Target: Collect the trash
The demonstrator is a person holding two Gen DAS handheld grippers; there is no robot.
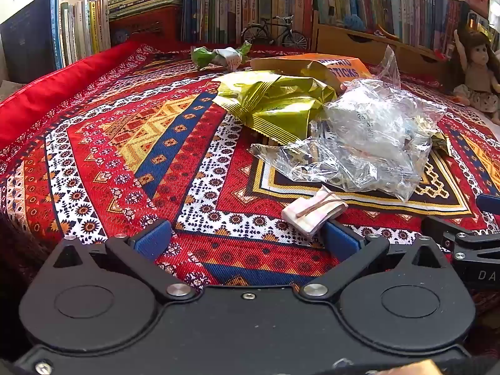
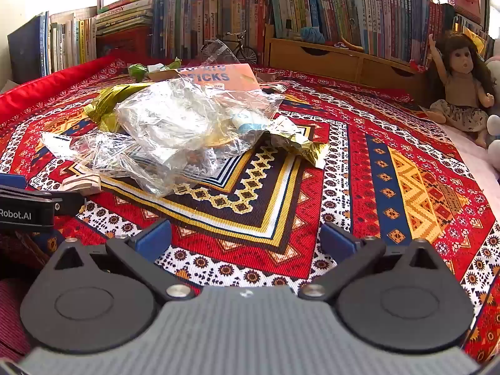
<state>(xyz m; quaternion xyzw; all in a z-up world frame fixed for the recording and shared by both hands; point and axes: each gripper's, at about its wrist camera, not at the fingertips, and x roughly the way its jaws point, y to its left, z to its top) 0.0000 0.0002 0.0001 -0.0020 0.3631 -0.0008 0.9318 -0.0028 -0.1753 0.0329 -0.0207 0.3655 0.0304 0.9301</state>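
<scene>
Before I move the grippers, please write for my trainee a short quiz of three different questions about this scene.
1. True or false: the left gripper is open and holds nothing.
2. What lies on top of the gold foil wrapper? A) a crumpled clear plastic bag B) a toy bicycle C) a doll
3. Fill in: the small folded paper bundle is bound with a ____ band.

Key:
1. True; the right gripper is open too.
2. A
3. rubber
</scene>
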